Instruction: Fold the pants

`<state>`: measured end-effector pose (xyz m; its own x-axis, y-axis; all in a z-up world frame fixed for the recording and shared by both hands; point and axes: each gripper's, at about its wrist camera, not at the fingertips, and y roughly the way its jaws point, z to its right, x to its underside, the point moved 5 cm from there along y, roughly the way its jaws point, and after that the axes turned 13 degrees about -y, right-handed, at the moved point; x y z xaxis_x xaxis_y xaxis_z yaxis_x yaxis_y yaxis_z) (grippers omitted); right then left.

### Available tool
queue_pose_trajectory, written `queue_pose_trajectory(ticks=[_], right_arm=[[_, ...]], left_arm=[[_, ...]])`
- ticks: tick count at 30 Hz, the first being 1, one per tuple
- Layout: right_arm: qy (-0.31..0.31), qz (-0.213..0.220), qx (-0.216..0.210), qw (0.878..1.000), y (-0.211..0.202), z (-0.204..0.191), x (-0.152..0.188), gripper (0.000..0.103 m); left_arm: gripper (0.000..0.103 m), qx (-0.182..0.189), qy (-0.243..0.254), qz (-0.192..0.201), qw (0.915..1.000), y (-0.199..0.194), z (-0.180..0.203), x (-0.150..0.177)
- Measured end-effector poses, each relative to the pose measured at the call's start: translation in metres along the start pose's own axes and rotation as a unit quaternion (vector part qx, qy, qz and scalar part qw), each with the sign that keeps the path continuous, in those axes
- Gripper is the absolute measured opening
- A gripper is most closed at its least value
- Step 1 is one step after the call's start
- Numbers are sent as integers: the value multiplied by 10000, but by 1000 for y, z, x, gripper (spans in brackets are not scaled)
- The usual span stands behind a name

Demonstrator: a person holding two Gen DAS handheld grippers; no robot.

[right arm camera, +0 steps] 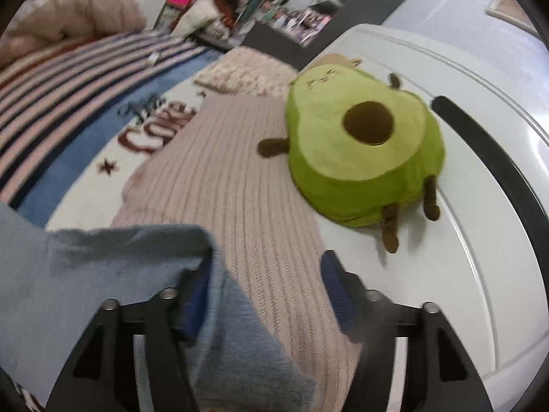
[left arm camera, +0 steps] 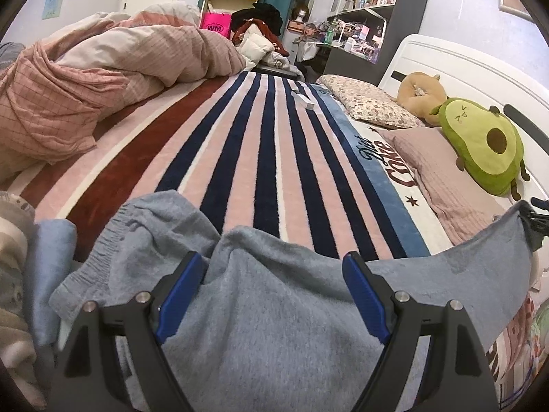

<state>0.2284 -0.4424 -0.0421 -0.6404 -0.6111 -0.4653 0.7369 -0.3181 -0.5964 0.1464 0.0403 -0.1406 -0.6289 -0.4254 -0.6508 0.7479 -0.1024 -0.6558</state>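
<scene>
The grey-blue pants (left arm camera: pixel 260 295) lie spread across the striped bed cover, elastic waistband at the left. My left gripper (left arm camera: pixel 274 267) is open, its blue pads wide apart with the cloth bunched between and below them. In the left wrist view, the far right end of the pants rises to my right gripper (left arm camera: pixel 535 219) at the frame edge. In the right wrist view, my right gripper (right arm camera: pixel 266 264) is open; the pants' edge (right arm camera: pixel 113 274) drapes over its left finger (right arm camera: pixel 197 295), and the view is blurred.
A striped blanket (left arm camera: pixel 260 144) covers the bed. A crumpled pink duvet (left arm camera: pixel 85 79) lies at the back left. An avocado plush (right arm camera: pixel 360 134), pink pillows (right arm camera: pixel 219 185) and a white headboard (right arm camera: pixel 480 137) are at the right. Folded clothes (left arm camera: pixel 17 274) sit at the left.
</scene>
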Motion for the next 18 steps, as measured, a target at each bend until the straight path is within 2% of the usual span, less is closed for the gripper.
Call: queue_pose_trajectory(ticks=[2, 4, 8, 11, 14, 16, 18], right_arm=[[303, 181, -614, 9975, -14, 4, 3, 61], [474, 86, -1173, 9919, -28, 4, 11, 67], [297, 174, -990, 9945, -55, -4, 28, 68], [262, 246, -1093, 9934, -64, -16, 45, 69], [35, 181, -1231, 9922, -56, -43, 58, 68], [-69, 101, -962, 9953, -44, -52, 60, 66], [-180, 148, -329, 9992, -40, -49, 59, 52]], left_arm=[[81, 22, 26, 6, 10000, -1, 0, 0], [81, 18, 75, 44, 10000, -6, 1, 0], [81, 42, 88, 100, 9999, -13, 3, 0], [81, 91, 73, 81, 9999, -15, 6, 1], [81, 104, 69, 70, 9999, -18, 8, 3], [81, 130, 72, 49, 9999, -18, 10, 4], [81, 111, 102, 37, 9999, -19, 12, 6]])
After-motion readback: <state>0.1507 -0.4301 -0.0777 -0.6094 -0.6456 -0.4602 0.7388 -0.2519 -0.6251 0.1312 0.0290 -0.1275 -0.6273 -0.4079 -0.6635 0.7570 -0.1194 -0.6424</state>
